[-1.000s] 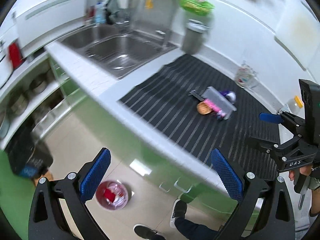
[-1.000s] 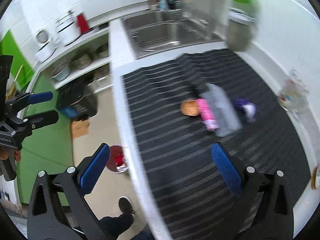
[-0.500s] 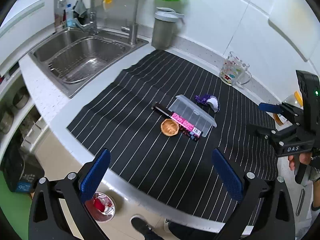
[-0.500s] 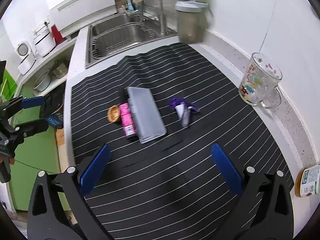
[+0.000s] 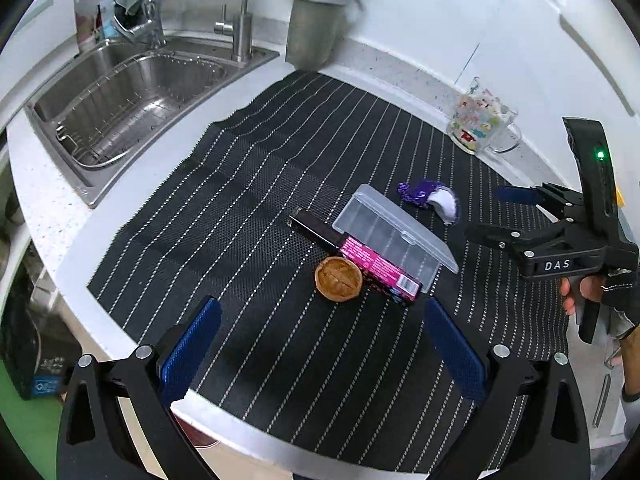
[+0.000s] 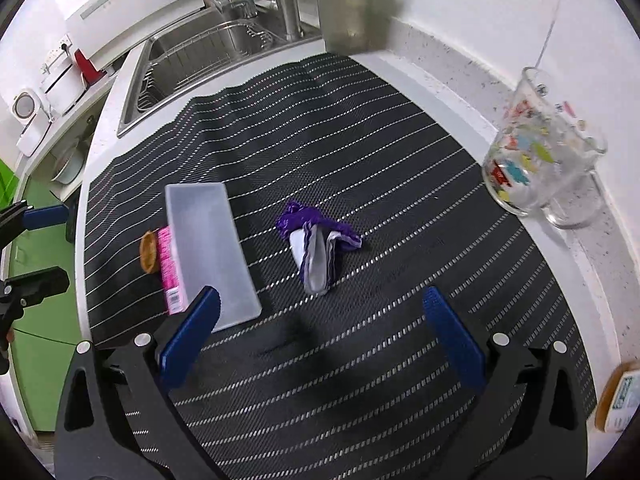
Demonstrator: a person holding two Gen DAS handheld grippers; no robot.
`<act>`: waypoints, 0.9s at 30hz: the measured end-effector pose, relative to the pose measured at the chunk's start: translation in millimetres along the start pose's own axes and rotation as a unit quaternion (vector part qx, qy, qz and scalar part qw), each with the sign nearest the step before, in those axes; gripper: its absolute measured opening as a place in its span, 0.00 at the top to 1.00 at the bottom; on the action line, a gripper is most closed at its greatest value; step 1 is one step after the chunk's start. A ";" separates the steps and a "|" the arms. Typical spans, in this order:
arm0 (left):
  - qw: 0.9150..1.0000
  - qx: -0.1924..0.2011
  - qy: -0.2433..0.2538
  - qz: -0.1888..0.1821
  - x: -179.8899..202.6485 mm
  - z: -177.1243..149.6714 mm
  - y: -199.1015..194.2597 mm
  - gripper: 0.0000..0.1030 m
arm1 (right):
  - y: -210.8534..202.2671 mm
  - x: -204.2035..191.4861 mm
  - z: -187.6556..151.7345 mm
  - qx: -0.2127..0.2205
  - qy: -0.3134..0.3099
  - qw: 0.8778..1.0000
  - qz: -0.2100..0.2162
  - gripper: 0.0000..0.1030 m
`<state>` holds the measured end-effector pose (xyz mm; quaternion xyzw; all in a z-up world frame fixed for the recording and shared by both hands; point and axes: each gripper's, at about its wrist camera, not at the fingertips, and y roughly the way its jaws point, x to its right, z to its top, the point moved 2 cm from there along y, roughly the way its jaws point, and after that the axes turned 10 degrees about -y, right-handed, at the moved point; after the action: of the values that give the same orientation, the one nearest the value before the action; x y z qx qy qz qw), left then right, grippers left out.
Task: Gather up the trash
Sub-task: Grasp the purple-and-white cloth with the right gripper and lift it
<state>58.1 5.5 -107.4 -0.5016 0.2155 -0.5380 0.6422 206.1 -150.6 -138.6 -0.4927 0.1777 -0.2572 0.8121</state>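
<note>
On the black striped mat [image 5: 248,208] lie a crumpled purple and white wrapper [image 5: 430,198] [image 6: 316,240], a pink and black carton [image 5: 360,258] [image 6: 170,270], a brown nutshell half [image 5: 338,279] [image 6: 148,252] and a clear plastic box [image 5: 394,232] [image 6: 208,248]. My left gripper [image 5: 320,348] is open and empty, above the mat's front edge, just short of the nutshell. My right gripper [image 6: 316,332] is open and empty, just short of the wrapper; it also shows in the left wrist view [image 5: 496,212].
A steel sink [image 5: 120,96] lies at the back left with a grey lidded canister [image 5: 316,24] beside it. A printed glass mug [image 6: 536,160] stands at the mat's right by the wall. A labelled jar [image 6: 620,400] is at the far right. The counter edge drops to the floor.
Both grippers have swung from beside the counter to above the mat and moved closer to the items. The right gripper now faces the wrapper.
</note>
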 end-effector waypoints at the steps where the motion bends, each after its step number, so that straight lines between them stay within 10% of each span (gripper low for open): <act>1: 1.000 -0.002 0.000 0.000 -0.6 0.9 2.9 0.06 | 5.4 1.2 2.4 -0.002 -0.001 1.000 0.000 0.08; 14: 1.000 -0.026 0.004 -0.010 -2.4 5.3 28.5 0.06 | 32.7 -3.2 13.5 -0.026 -0.018 0.999 0.014 0.87; 27: 0.998 -0.038 0.043 0.005 1.3 5.1 52.4 0.06 | -0.6 2.6 20.4 0.010 0.008 1.000 0.023 0.93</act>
<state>87.6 2.2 -150.9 -0.5007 0.2656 -0.5476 0.6155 219.1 -137.9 -129.0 -0.4780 0.1931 -0.2440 0.8214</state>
